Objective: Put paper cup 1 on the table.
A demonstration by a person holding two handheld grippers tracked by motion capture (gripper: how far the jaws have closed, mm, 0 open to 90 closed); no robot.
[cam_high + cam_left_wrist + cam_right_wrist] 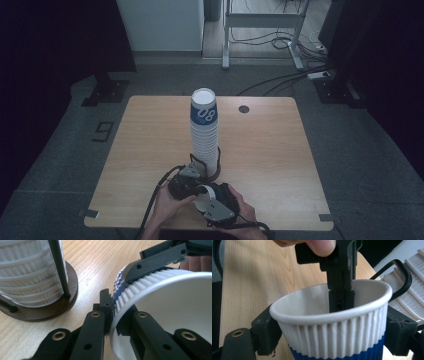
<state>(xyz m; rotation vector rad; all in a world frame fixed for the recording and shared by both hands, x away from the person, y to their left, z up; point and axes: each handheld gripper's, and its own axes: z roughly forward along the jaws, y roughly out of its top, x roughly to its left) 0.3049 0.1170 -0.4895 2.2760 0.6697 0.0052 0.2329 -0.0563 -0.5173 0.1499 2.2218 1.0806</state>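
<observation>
Left tongs (341, 293) inside cup (332, 340) rim

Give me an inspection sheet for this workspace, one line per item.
Surface: wooden table, tape at its near corners.
Job's things: loose cup; tall cup stack in a wire holder on a dark round base.
Clutter: nothing seen.
Grippers: left tool pinches the cup's rim; right tool has its jaws against the cup's sides.
Cables: one trails from the left tool; more on the floor behind.
Surroundings: dark curtains, grey floor, metal frame legs.
</observation>
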